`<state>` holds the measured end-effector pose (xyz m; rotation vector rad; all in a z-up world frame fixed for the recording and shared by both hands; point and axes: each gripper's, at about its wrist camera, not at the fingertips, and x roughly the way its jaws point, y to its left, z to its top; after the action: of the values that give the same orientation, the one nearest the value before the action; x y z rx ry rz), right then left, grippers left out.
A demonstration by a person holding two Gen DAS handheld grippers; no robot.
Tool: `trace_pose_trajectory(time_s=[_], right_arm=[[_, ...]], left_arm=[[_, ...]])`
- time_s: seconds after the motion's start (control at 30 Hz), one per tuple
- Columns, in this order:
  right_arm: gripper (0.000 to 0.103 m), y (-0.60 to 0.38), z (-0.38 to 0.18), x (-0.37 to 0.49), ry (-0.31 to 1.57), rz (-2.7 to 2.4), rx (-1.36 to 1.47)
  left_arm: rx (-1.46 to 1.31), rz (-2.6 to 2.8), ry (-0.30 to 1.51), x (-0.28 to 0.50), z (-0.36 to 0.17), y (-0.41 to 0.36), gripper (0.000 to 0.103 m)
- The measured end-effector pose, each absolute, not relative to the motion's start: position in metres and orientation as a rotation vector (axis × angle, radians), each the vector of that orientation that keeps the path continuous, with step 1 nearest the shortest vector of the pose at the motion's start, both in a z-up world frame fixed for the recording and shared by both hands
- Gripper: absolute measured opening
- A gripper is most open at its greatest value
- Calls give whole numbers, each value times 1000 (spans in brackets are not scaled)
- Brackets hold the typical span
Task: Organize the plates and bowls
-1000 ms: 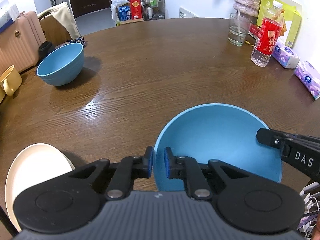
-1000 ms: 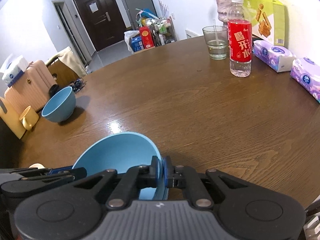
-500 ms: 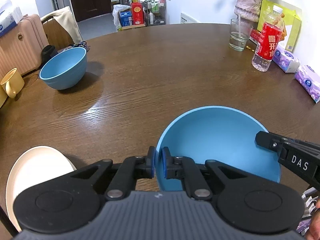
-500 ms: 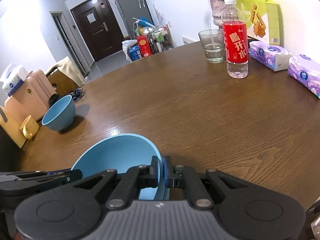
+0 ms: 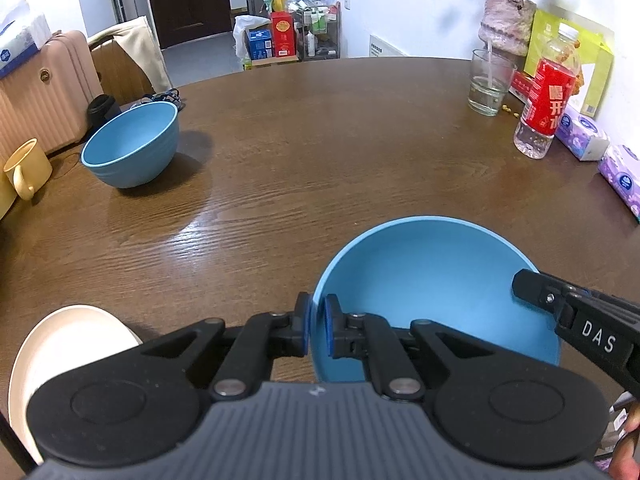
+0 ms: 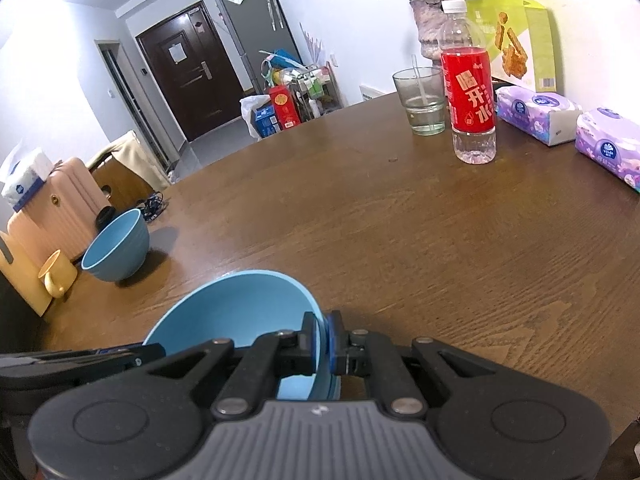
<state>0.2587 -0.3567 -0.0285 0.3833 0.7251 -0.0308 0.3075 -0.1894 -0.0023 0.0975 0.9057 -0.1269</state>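
A wide blue bowl [image 5: 436,280] sits at the near edge of the round wooden table [image 5: 320,152]. My left gripper [image 5: 317,330] is shut on its left rim. On the opposite rim my right gripper [image 6: 322,340] is shut too; the right gripper [image 5: 524,284] shows at the bowl's right side in the left wrist view. The same blue bowl [image 6: 240,312] fills the lower middle of the right wrist view. A second, deeper blue bowl [image 5: 132,144] stands apart at the far left of the table. A cream plate [image 5: 68,344] lies at the near left edge.
A yellow mug [image 5: 26,168] stands at the table's left edge beside the deep bowl. On the right are a glass [image 5: 490,88], a red-labelled bottle [image 5: 546,100], tissue packs [image 5: 580,136] and a flower vase [image 5: 506,20]. A suitcase [image 5: 44,92] and chair stand beyond.
Both views have tipped slightly upward, showing more of the room. The wide blue bowl stays clamped between the two grippers and has not shifted on the table.
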Motion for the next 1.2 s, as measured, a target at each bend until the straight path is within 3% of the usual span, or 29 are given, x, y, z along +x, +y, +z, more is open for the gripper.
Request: trace_pose_trajectory(time_s=[0.47,0.57,0.63,0.7,0.73,0.77,0.8,0.87,1.07,1.2], right_arm=[[6,-353,-28,265,732,-19,384],[11,-357,-26,265,744,-7,401],[15,-360,-22,264,747,-13,398],[33,-362,-17,262,743,-14,386],[40,-362,-14,260,740,-13,379],[56,-362,-10,258,732,-15,367],[71,-361,-7,256,723,-16,356],[88,-357,3,252,703,-7,335],[103,-335,37,250,692,45,270],[103,-311,60,251,684,75,221]], left_arm=[[87,-124,911,313,-3,-184,9],[81,-129,908,311,0,-180,12],[77,-130,901,308,4,-176,20],[66,-118,888,305,11,-169,60],[59,-107,872,302,15,-165,69],[52,-95,850,300,21,-160,82],[46,-90,836,298,26,-155,90],[23,-87,812,294,37,-144,102],[7,-56,757,282,68,-118,103],[13,-32,716,277,88,-96,103]])
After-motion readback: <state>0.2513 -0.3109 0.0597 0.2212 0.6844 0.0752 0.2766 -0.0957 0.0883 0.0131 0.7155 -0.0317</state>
